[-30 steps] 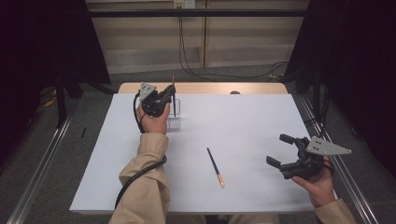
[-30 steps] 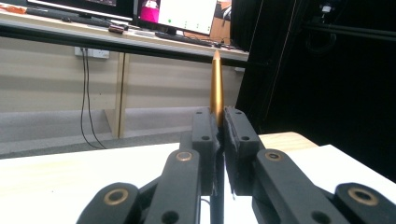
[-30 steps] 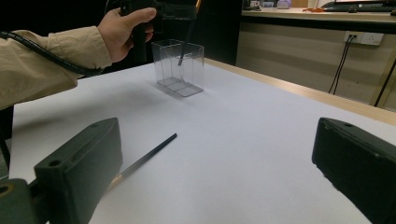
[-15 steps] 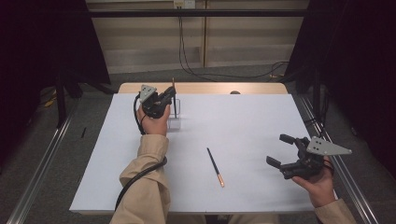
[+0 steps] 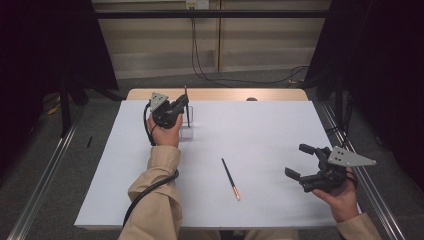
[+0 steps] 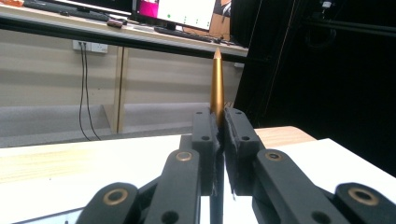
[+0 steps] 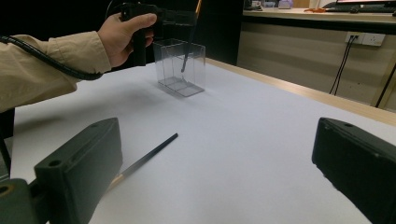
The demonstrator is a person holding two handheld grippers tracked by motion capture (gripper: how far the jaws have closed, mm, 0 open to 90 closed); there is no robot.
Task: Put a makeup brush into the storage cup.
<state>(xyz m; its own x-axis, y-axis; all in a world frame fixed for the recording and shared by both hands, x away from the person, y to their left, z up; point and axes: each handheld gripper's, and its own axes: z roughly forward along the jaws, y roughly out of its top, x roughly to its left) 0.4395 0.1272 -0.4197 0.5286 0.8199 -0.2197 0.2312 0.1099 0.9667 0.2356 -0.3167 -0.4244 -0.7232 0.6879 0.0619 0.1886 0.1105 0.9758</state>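
Left hand-held gripper (image 5: 184, 104) is clamped on a pen (image 6: 217, 84), gold cap end pointing up, because I want its dark tip to go straight down into the clear holder (image 7: 180, 67). From the right gripper view the lower end is already inside the box, near its floor, so I judge I'm about ready to let go. The upright hold keeps the pen from catching the thin rim. That holder sits at about eleven o'clock on the table (image 5: 270, 125), close to the far edge.

Over at four o'clock, my right hand-held gripper (image 5: 305, 161) waits with its jaws spread wide, nothing between them. It faces the second pen (image 5: 230, 178), which lies flat near six o'clock on the white sheet, well apart from the holder. I reckon that one goes next.
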